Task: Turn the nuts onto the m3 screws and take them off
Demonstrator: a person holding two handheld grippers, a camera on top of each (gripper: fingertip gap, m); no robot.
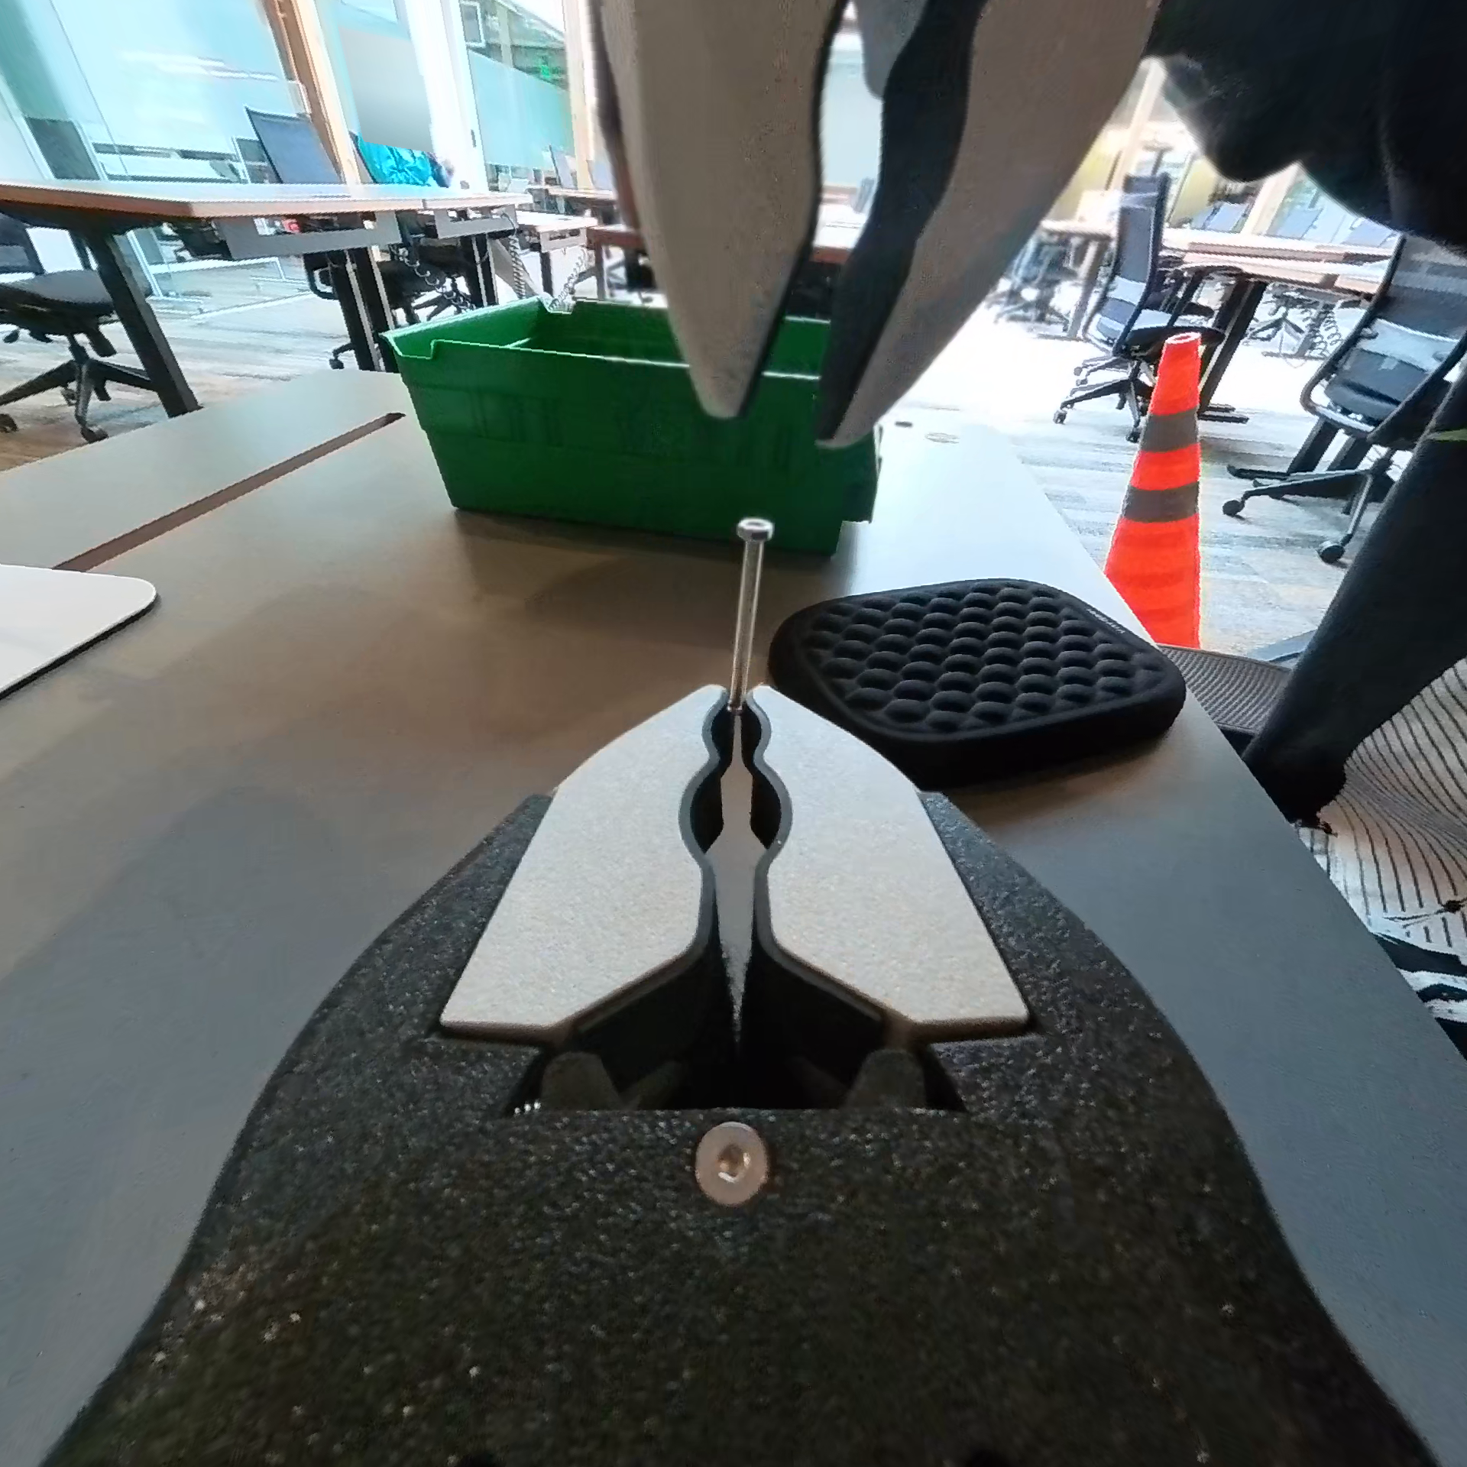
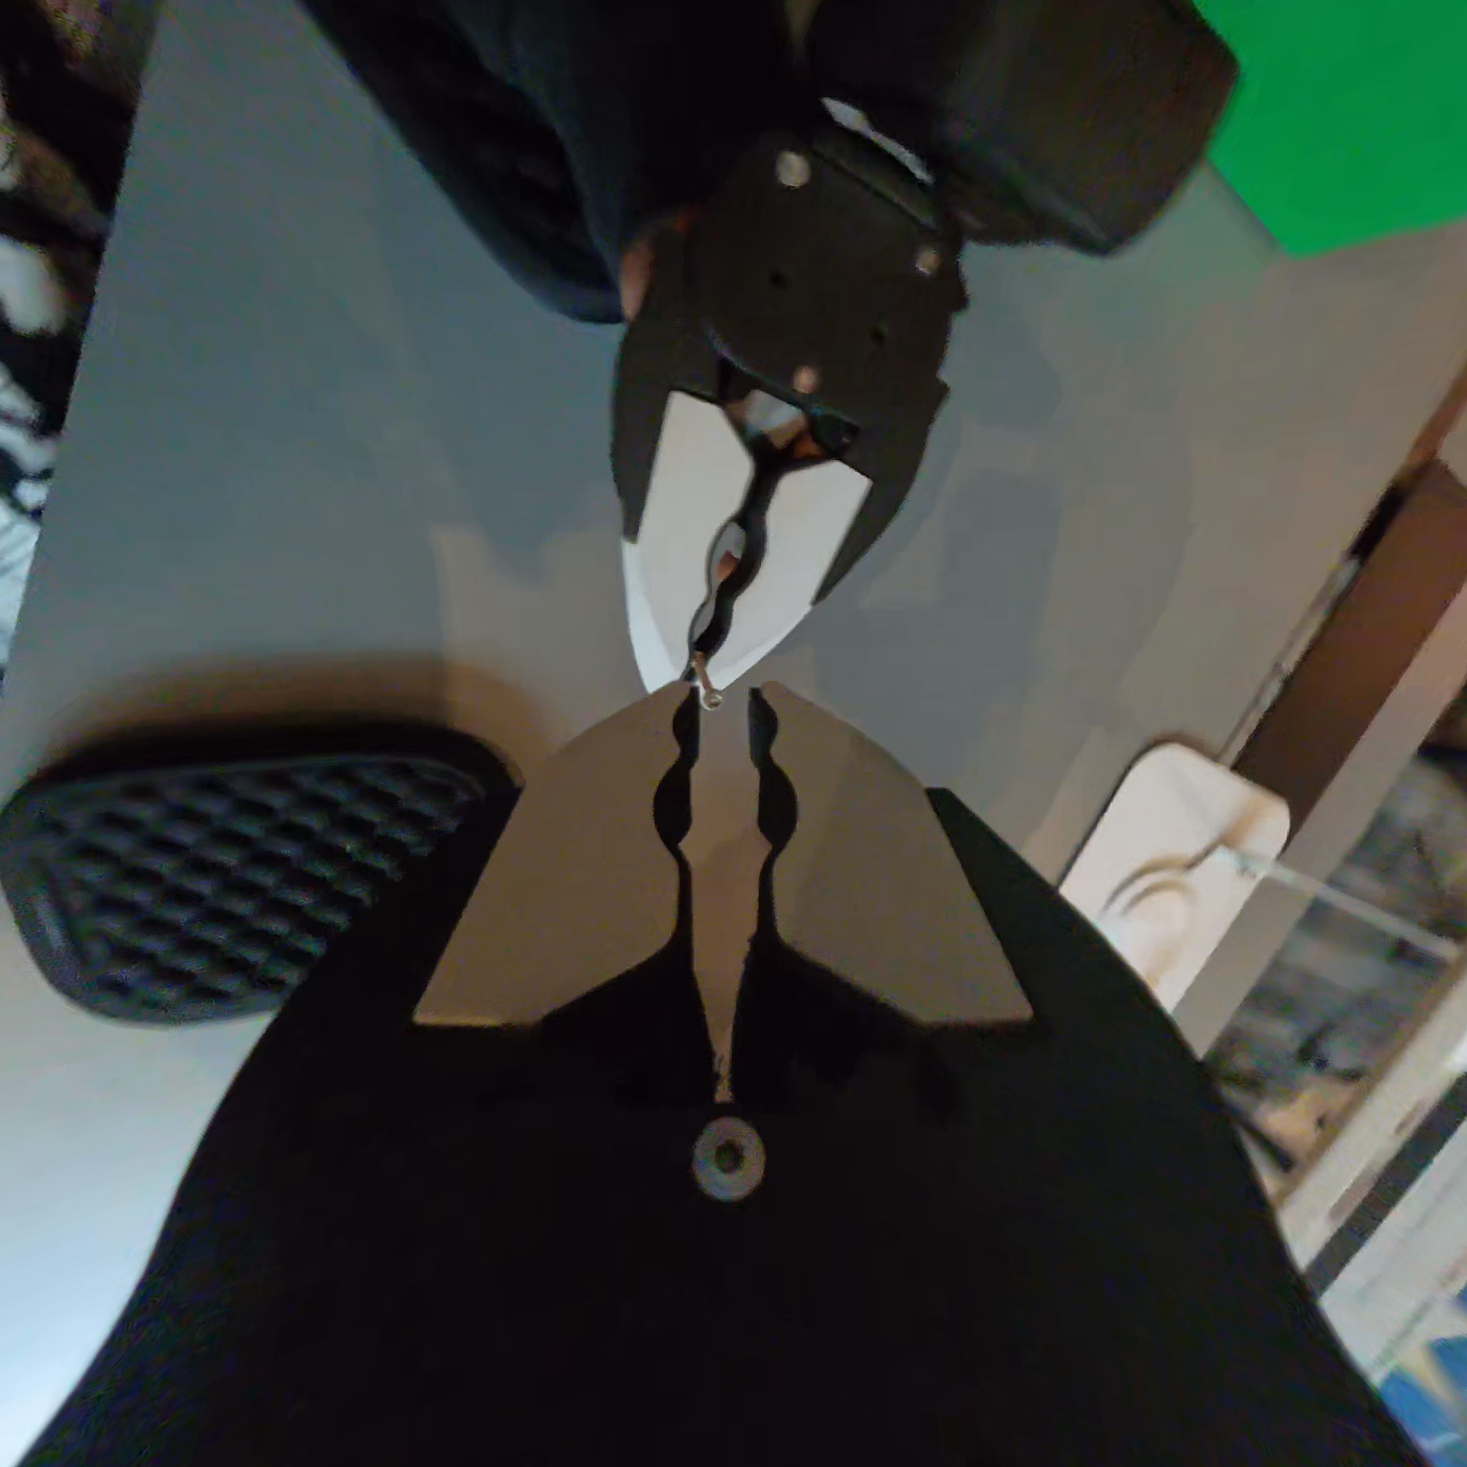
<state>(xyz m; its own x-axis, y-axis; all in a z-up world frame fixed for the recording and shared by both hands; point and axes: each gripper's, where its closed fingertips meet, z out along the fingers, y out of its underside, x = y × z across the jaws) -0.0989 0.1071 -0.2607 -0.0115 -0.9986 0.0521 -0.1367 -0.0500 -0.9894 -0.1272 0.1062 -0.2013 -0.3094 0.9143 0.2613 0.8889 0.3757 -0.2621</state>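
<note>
The left gripper (image 1: 740,702) is clamped on the lower end of a long thin silver screw (image 1: 748,611), which stands upright above a brown table (image 1: 317,675). The right gripper (image 1: 782,425) hangs above the screw head, jaws parted and holding nothing. A green bin (image 1: 556,429) sits behind, a black honeycomb pad (image 1: 976,683) to the right

daylight, sharp left view | right view dim, blurred | fisheye edges
</note>
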